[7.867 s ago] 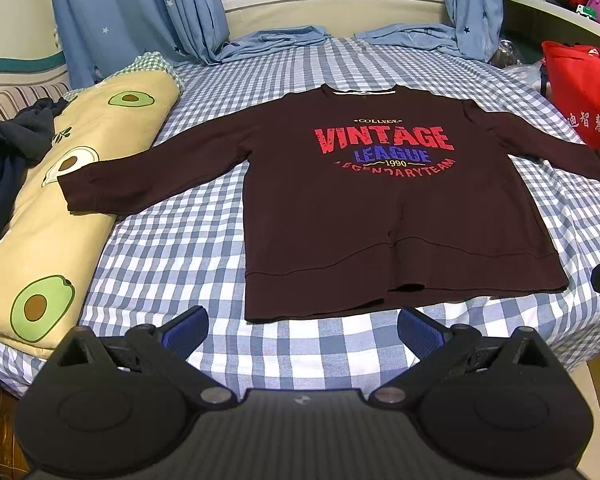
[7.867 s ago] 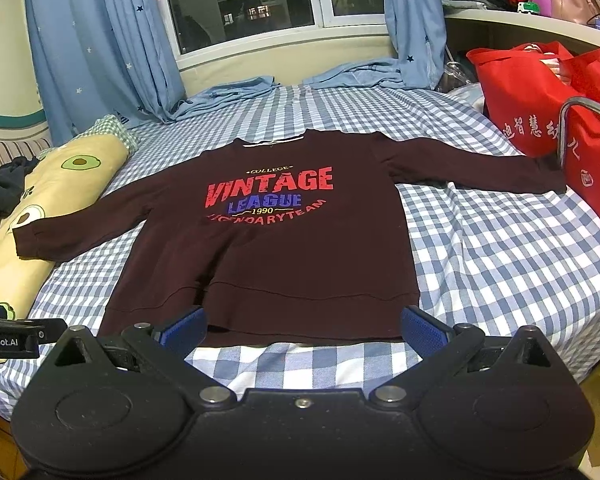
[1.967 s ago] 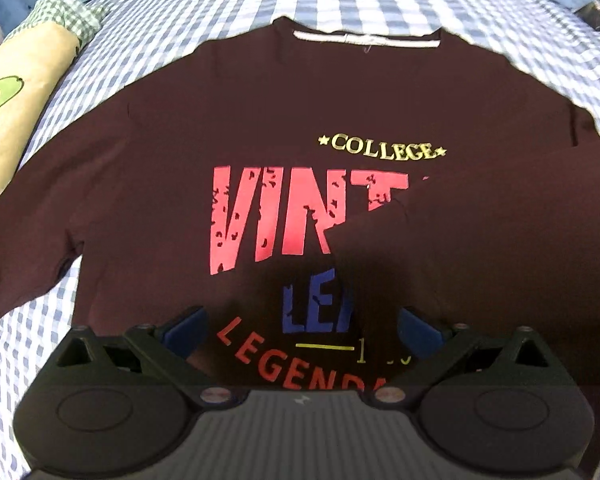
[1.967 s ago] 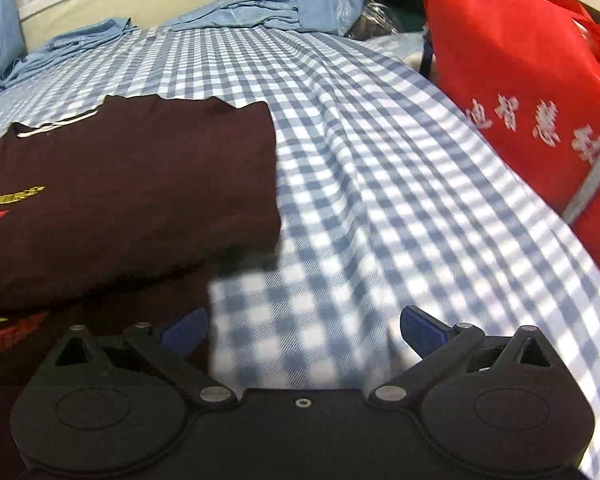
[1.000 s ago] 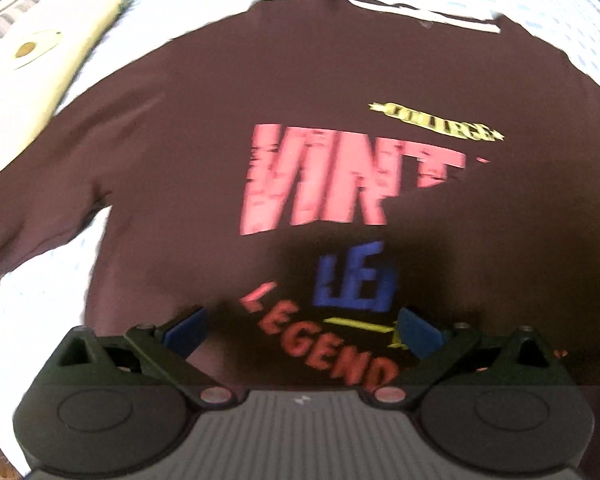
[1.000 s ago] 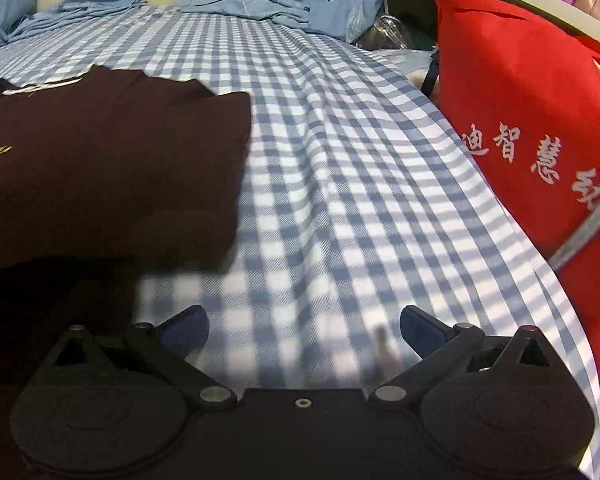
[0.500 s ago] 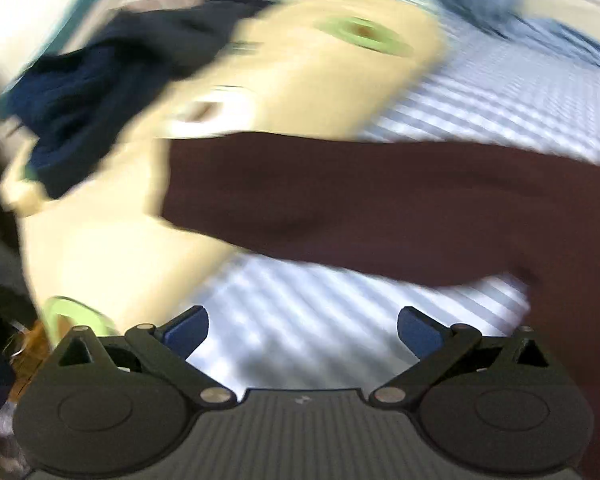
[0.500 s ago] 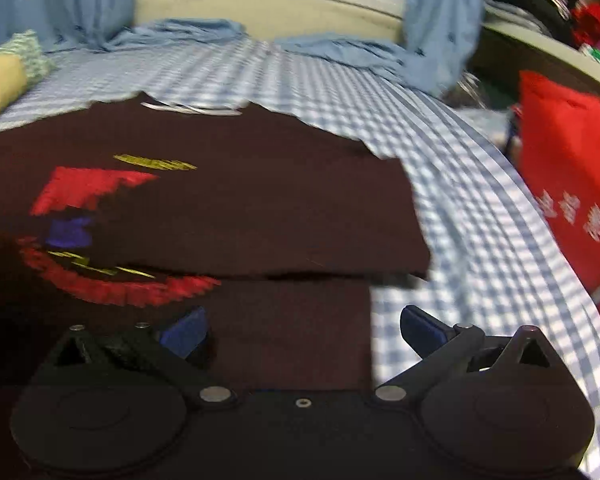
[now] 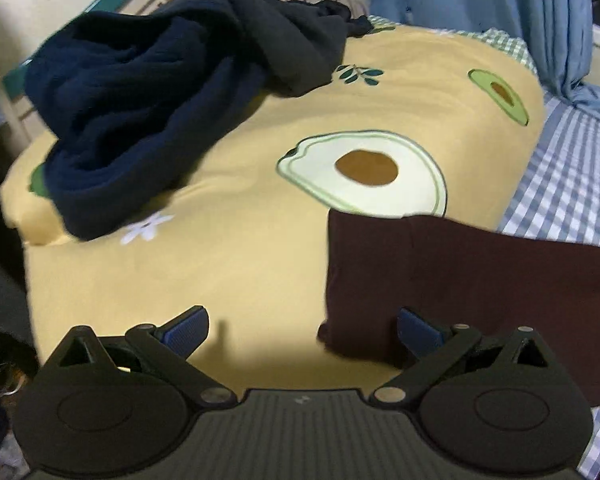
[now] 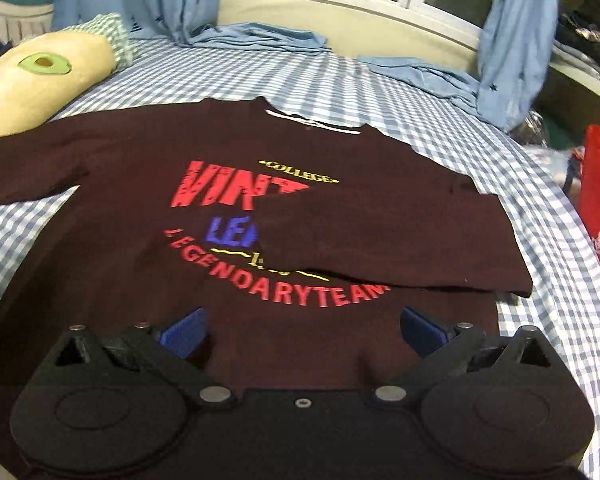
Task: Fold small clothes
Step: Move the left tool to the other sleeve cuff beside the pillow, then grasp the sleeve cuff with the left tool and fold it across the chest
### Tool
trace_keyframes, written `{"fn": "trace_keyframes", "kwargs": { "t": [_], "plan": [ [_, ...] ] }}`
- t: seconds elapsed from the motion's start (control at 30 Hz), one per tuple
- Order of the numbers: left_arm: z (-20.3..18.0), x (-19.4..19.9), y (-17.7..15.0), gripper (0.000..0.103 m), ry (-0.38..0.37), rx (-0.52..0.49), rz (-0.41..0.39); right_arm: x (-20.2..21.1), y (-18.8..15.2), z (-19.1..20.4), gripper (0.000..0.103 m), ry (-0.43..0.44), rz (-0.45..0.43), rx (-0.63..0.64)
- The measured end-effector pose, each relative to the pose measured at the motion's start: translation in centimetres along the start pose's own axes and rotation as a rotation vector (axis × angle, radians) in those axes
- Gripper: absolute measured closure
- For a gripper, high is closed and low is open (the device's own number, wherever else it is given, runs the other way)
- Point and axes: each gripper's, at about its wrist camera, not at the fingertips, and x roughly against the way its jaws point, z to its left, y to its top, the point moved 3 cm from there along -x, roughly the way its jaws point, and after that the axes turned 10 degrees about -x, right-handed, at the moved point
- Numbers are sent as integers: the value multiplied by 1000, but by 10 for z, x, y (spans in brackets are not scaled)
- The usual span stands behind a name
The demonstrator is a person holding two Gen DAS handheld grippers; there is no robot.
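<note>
Right wrist view: maroon sweatshirt [image 10: 140,240] flat on bed [image 10: 540,208], one sleeve [image 10: 400,240] folded across chest. Left gripper [image 9: 300,326] open-jawed over other cuff [image 9: 380,272] on avocado quilt [image 9: 220,260]; right gripper [image 10: 302,328] open, empty. Risk: pinching quilt along with cuff.

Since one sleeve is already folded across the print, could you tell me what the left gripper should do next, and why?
Probably ease the open left gripper forward and close on the sleeve cuff, which lies unfolded on the avocado quilt just ahead of its fingertips.
</note>
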Motion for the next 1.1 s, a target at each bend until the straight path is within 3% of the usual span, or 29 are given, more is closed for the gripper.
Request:
{"fn": "trace_keyframes", "kwargs": {
  "t": [0.13, 0.23, 0.4, 0.53, 0.6, 0.83, 1.1],
  "plan": [
    [2, -19, 7, 13, -15, 16, 23, 4, 3, 11, 0, -31, -17, 24],
    [0, -24, 8, 27, -13, 4, 25, 5, 4, 14, 0, -61, -21, 29],
    [-5, -26, 9, 61, -68, -8, 13, 6, 1, 18, 0, -83, -14, 28],
    [-2, -28, 9, 76, -118, 28, 0, 7, -1, 24, 0, -81, -17, 46],
    [1, -26, 9, 100, -99, 38, -11, 8, 0, 26, 0, -77, -22, 56],
    [5, -2, 11, 103, -146, 74, -86, 10, 0, 33, 0, -56, -30, 75],
    [-35, 61, 29, 103, -264, -23, -229, 15, 1, 31, 0, -39, -52, 72]
  ]
}}
